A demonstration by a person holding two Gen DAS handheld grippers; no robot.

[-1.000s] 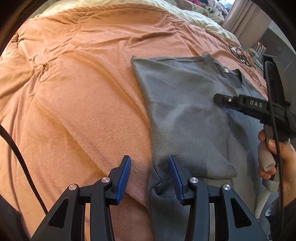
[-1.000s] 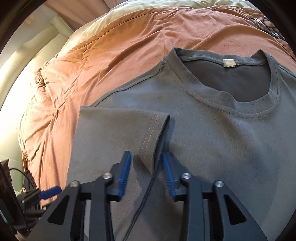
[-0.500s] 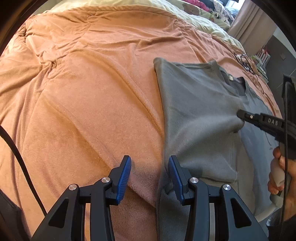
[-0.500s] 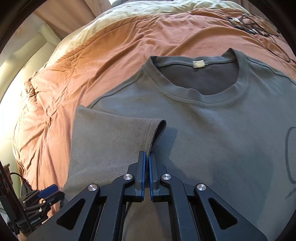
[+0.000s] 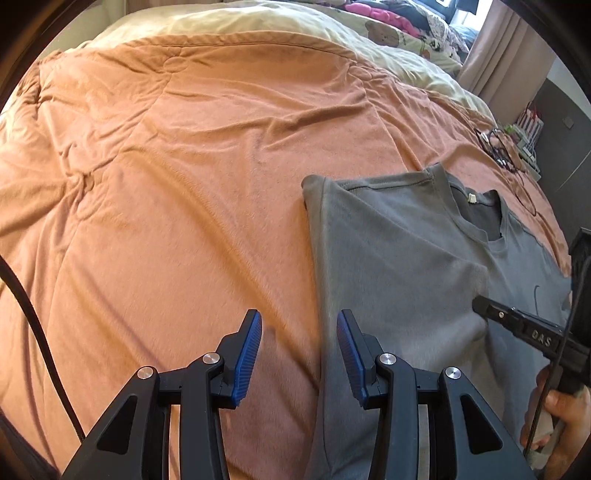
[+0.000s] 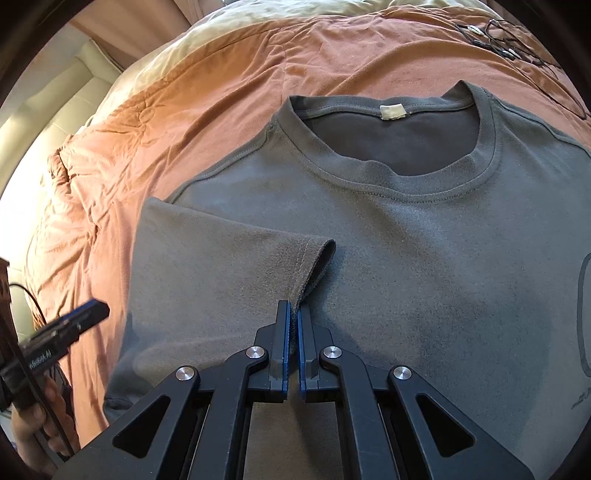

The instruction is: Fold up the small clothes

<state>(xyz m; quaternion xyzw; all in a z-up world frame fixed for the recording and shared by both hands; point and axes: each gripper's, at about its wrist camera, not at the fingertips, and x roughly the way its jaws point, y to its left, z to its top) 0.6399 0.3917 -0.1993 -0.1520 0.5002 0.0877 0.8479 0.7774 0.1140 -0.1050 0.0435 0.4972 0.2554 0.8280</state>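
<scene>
A grey T-shirt [image 6: 424, 236] lies flat on the orange bedspread [image 5: 184, 184], collar and white tag away from me. Its left sleeve [image 6: 229, 258] is folded inward over the chest. My right gripper [image 6: 291, 314] is shut on the sleeve's hem and holds it just above the shirt body; it also shows in the left wrist view [image 5: 480, 306]. My left gripper [image 5: 299, 339] is open and empty, with the shirt's folded left edge [image 5: 325, 295] between its blue pads, low over the bed.
A tangle of thin black cables [image 6: 517, 44] lies on the bedspread beyond the collar. A cream sheet [image 5: 258, 18] and piled bedding [image 5: 399, 22] sit at the far end. A curtain [image 5: 506, 62] hangs at the far right.
My right gripper closed on the sleeve hem and drew it toward me over the chest. My left gripper stayed open and pulled back along the shirt's left edge.
</scene>
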